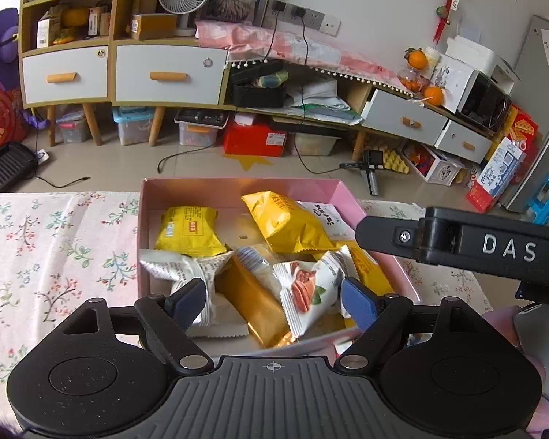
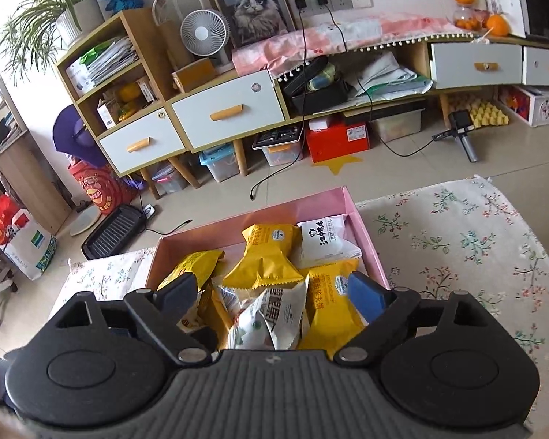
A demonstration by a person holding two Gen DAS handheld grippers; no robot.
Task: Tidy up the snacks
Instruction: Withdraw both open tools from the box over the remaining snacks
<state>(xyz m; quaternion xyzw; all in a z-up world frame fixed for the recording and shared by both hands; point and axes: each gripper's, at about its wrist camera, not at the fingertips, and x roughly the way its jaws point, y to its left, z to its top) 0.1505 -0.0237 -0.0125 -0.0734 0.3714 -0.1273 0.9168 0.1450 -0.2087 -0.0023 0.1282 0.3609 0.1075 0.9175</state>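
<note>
A pink box (image 1: 238, 188) on a floral tablecloth holds several snack packets: yellow ones (image 1: 287, 221), white ones (image 1: 181, 265), a white walnut packet (image 1: 307, 291) and a gold packet (image 1: 258, 305). My left gripper (image 1: 274, 300) is open over the box's near end, its jaws either side of the gold and walnut packets, holding nothing. My right gripper (image 2: 271, 296) is open over the same box (image 2: 303, 201), above yellow packets (image 2: 267, 256) and a white packet (image 2: 274, 320), holding nothing. The right gripper's body (image 1: 475, 243) shows in the left wrist view over the box's right edge.
The floral tablecloth (image 1: 55, 248) spreads left of the box and also right of it (image 2: 457, 241). Beyond the table edge is tiled floor (image 1: 201, 168), with cabinets (image 1: 164, 73), storage bins and cables at the back.
</note>
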